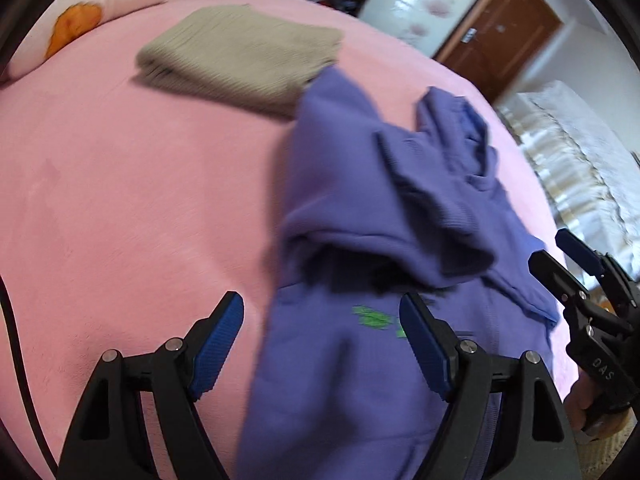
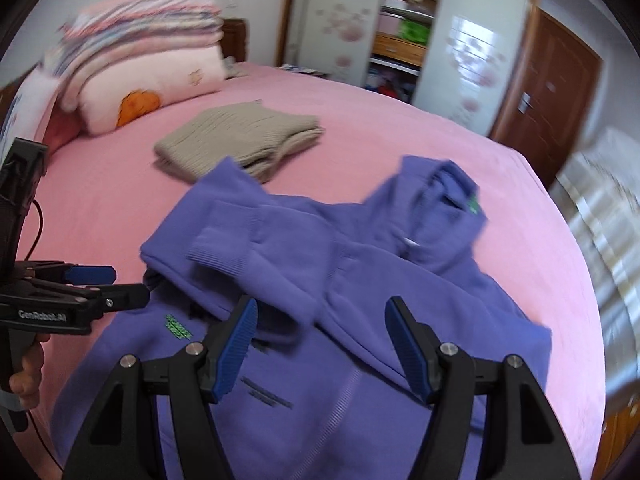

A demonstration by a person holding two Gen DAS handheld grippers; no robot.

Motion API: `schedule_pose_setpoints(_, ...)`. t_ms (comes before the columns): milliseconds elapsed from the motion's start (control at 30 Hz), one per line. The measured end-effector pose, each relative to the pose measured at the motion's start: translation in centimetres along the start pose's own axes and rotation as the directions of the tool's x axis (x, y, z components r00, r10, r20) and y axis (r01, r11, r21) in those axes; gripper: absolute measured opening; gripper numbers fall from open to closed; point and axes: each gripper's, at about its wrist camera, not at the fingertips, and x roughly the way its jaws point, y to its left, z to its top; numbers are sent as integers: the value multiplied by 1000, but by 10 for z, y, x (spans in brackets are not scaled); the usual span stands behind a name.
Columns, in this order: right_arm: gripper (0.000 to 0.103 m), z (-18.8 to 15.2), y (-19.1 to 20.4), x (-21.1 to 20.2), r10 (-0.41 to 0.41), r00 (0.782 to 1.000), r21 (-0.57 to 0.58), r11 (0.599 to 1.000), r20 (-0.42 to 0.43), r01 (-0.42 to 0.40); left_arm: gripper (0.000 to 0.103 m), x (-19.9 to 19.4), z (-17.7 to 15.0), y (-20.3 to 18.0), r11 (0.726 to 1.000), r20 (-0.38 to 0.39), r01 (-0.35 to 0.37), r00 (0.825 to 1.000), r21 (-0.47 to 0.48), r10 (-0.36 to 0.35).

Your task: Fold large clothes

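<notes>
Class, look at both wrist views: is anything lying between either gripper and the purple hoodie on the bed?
Nothing visible does. The left gripper and right gripper both hang open right over the purple hoodie. The folded beige sweater lies beyond it on the pink bed, out of the way.

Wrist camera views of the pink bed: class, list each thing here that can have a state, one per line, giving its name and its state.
Purple hooded sweatshirt: partly folded, sleeves laid across the body, hood spread out.
Beige ribbed knit garment: folded, lying flat beyond the sweatshirt.
Left claw: open, holding nothing.
Right claw: open, holding nothing.
White flowered wardrobe: open, shelves showing.
Brown wooden door: shut.
</notes>
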Motion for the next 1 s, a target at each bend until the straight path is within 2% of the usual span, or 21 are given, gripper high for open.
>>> schedule_pose_setpoints(167, 67, 5, 34, 25, -31, 999, -144, 989, -25, 27, 79, 13, 3, 16, 1000, -4, -15, 1000, -26, 15)
schedule_pose_setpoints(267, 67, 8, 53, 41, -61, 998, -234, 971, -32, 52, 79, 25, 8, 19, 999, -8, 5, 1000, -33, -5)
schedule_pose_setpoints(500, 66, 24, 69, 73, -115, 992, -281, 955, -52, 96, 78, 45, 22, 21, 998, -19, -22, 1000, -55, 21)
schedule_pose_setpoints(533, 54, 28, 66, 75, -115, 992, -269, 958, -53, 97, 78, 46, 25, 21, 998, -13, -25, 1000, -61, 24)
schedule_pose_setpoints(567, 26, 32, 63, 76, -105, 992, -248, 965, -63, 86, 78, 48, 28, 21, 997, -9, -36, 999, -64, 35)
schedule_pose_setpoints(600, 19, 36, 59, 77, -91, 993, -222, 972, -78, 72, 78, 49, 31, 20, 997, -11, -53, 999, -64, 52)
schedule_pose_setpoints(700, 18, 50, 30, 59, -94, 995, -92, 992, -22, 91, 73, 53, 37, 16, 994, -7, -92, 996, -58, 91)
schedule_pose_setpoints(800, 16, 60, -12, 30, -131, 990, 63, 990, 57, 127, 58, 56, 41, 10, 990, -19, -132, 991, -47, 131)
schedule_pose_setpoints(867, 15, 56, -54, 11, -162, 983, 201, 969, 84, 143, 40, 58, 41, 9, 990, -37, -126, 992, -58, 124)
schedule_pose_setpoints(900, 10, 49, -75, 5, -184, 980, 267, 951, 81, 156, 36, 59, 41, 8, 991, -42, -119, 992, -63, 117)
schedule_pose_setpoints(933, 10, 43, -90, 4, -191, 979, 306, 938, 70, 161, 30, 61, 42, 4, 991, -46, -115, 993, -64, 112)
schedule_pose_setpoints(1000, 10, 19, -128, 9, -188, 982, 392, 905, 16, 167, 30, 64, 40, -3, 991, -52, -129, 991, -41, 127)
